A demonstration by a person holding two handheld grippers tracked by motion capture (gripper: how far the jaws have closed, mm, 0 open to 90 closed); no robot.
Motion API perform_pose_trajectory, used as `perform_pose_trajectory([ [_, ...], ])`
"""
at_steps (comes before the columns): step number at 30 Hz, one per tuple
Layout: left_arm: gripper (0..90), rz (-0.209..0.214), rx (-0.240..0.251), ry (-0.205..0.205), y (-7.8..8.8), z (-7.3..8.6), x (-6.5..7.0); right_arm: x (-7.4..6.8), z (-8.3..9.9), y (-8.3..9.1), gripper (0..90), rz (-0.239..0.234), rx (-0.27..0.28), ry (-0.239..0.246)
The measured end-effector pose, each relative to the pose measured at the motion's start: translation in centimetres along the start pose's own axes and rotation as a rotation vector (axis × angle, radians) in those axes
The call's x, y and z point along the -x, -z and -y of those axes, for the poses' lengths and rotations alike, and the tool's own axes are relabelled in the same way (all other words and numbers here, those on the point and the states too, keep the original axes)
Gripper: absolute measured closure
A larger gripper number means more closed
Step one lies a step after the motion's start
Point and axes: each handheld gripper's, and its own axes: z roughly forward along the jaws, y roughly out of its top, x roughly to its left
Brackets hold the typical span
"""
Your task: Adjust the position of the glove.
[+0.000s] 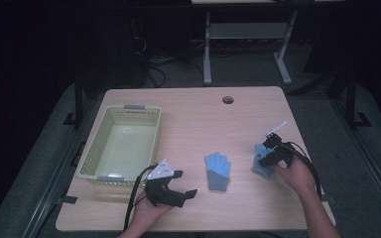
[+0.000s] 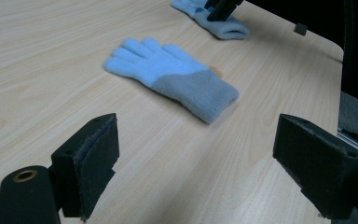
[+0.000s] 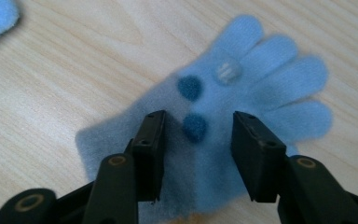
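A light-blue glove with dark dots (image 3: 242, 98) lies flat near the right edge of the table (image 1: 188, 124), and the right claw (image 3: 198, 156) stands directly over its palm, jaws down on either side of one dot with fleece between them. The jaws are partway in and a gap shows beside each pad, so the claw counts as released rather than gripping. The step in hand looks like the pick-up of this glove; the next move would call for the jaws to pinch in on a fold of fabric before any lift, since a flat glove gives them little to bite.

A second glove (image 1: 218, 171), blue with a grey cuff, lies at the table's middle, well apart from the first. The left claw (image 2: 196, 170) is held low in front of it, jaws spread wide and empty. A pale green basket (image 1: 120, 144) sits at the left, a likely destination.

The dotted glove's cuff is cut off beneath the right claw in its own view; from above, the hand (image 1: 292, 173) and claw cover most of it. The room beyond is too dark to read.
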Motion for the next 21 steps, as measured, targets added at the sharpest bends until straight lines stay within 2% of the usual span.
perform_pose_trajectory([
  [9, 14.1, 0.000, -0.004, -0.001, -0.07, 0.03, 0.01, 0.29, -0.03, -0.01, 63.8, -0.017, 0.008, -0.004],
  [12, 14.1, 0.001, -0.006, -0.002, -0.09, 0.04, 0.01, 0.55, 0.02, 0.04, 70.3, -0.022, 0.012, -0.012],
  [21, 14.1, 0.000, -0.002, 0.003, -0.10, 0.07, 0.00, 0.53, 0.04, 0.07, 78.5, -0.028, 0.017, -0.007],
])
